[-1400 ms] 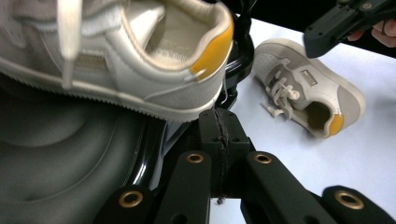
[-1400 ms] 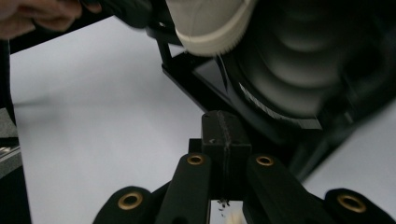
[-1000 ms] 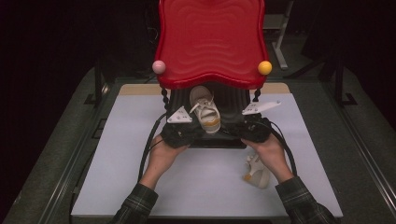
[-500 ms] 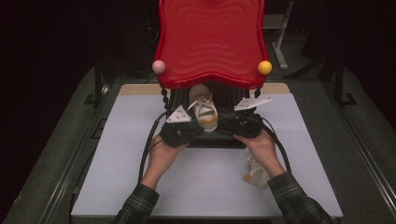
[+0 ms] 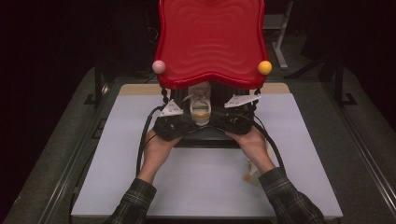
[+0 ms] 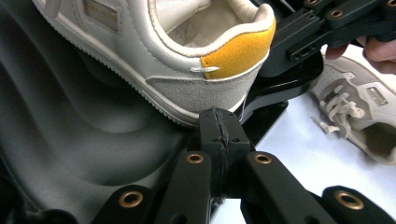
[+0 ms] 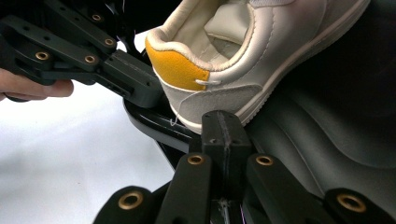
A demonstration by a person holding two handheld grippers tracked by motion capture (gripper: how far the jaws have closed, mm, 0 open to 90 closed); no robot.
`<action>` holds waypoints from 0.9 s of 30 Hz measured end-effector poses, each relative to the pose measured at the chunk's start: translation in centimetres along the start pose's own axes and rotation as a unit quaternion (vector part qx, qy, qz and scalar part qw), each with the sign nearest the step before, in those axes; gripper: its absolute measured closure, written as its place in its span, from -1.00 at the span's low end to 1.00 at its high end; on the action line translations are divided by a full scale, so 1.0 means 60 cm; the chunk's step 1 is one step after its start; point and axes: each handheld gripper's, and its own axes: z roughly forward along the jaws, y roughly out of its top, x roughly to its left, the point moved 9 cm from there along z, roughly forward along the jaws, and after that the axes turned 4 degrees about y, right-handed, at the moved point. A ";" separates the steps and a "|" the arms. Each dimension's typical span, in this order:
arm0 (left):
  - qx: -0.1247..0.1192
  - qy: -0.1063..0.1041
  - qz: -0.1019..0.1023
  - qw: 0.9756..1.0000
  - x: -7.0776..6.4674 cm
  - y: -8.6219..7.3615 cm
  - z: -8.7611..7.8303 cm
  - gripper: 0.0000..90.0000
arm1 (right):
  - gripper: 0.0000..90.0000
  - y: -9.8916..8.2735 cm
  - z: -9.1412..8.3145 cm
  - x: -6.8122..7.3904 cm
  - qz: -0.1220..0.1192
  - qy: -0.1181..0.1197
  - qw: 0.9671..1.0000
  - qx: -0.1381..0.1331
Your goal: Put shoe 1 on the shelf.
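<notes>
So both grippers are clenched tight with nothing between the jaws. The left gripper (image 6: 223, 140) and the right gripper (image 7: 223, 140) each have their tips right up against the heel end of a white shoe (image 5: 200, 105) with a yellow heel tab; can't tell if they actually touch it. The shoe sits on a black lower shelf (image 6: 70, 140) just ahead of both grippers, between them, under a red tray (image 5: 210, 42). A second shoe (image 6: 359, 116) lies on the white table (image 5: 210, 186), off past the right gripper, near the person's right sleeve (image 5: 287, 198).
</notes>
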 end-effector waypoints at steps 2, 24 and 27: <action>0.002 0.004 0.000 1.000 0.003 -0.001 0.002 0.99 | 1.00 0.000 0.003 0.000 0.001 0.001 1.000 -0.001; 0.029 -0.052 0.026 0.998 -0.046 -0.028 -0.049 0.52 | 0.99 -0.012 -0.047 0.021 -0.013 0.025 1.000 0.009; 0.037 -0.062 0.034 0.997 -0.058 -0.043 -0.060 0.33 | 0.99 -0.019 -0.061 0.025 -0.021 0.027 0.999 0.007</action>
